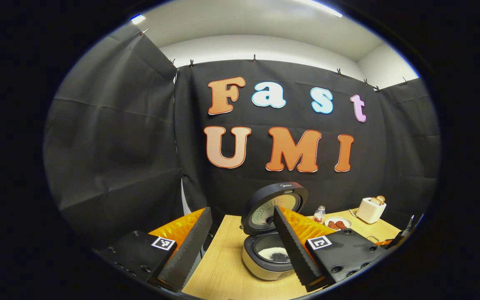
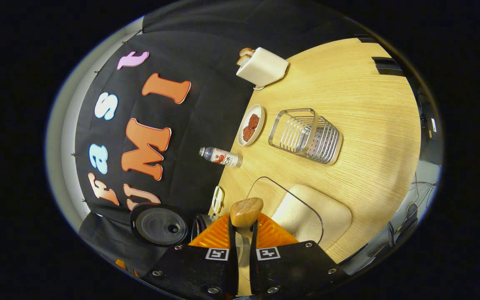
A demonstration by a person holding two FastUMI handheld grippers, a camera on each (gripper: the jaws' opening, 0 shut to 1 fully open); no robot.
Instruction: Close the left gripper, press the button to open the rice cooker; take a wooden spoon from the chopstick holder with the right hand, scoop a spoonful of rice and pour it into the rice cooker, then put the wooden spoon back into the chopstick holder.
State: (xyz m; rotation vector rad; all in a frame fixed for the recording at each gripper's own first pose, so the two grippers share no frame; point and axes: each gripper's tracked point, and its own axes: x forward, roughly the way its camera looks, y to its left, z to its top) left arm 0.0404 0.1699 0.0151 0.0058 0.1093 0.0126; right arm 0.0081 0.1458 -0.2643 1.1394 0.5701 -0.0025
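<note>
Low in the left gripper view, the left tool [image 1: 240, 246] has its two fingers spread wide apart, with nothing between them but open air and the wooden bench [image 1: 219, 266] below. Just past the right finger, at lower centre of the frame, sits the rice cooker [image 1: 265, 254] with its lid [image 1: 274, 206] swung up and standing open; a small heap of white rice [image 1: 274, 253] lies in the dark inner pot. Farther back, toward the lower right, a small bottle [image 1: 318, 213] stands beside a plate of reddish food [image 1: 338, 223], and a white toaster [image 1: 370, 209] with bread in it stands near the far right edge. Turning to the right gripper view, which is tilted so the bench runs up the right half of the frame, the right tool [image 2: 243, 233] at bottom centre has its fingers drawn close together, clamped on the handle of the wooden spoon [image 2: 246, 211], whose rounded bowl pokes out just beyond the fingertips. Right of the spoon, at lower centre, lies a clear container of rice [image 2: 311, 214]. Above it, mid-frame, is the metal wire chopstick holder [image 2: 306, 135], well apart from the spoon. The plate [image 2: 251, 124] and bottle [image 2: 222, 157] lie to its left, the toaster [image 2: 263, 67] at top centre, and the cooker's round lid [image 2: 158, 225] shows at lower left.
</note>
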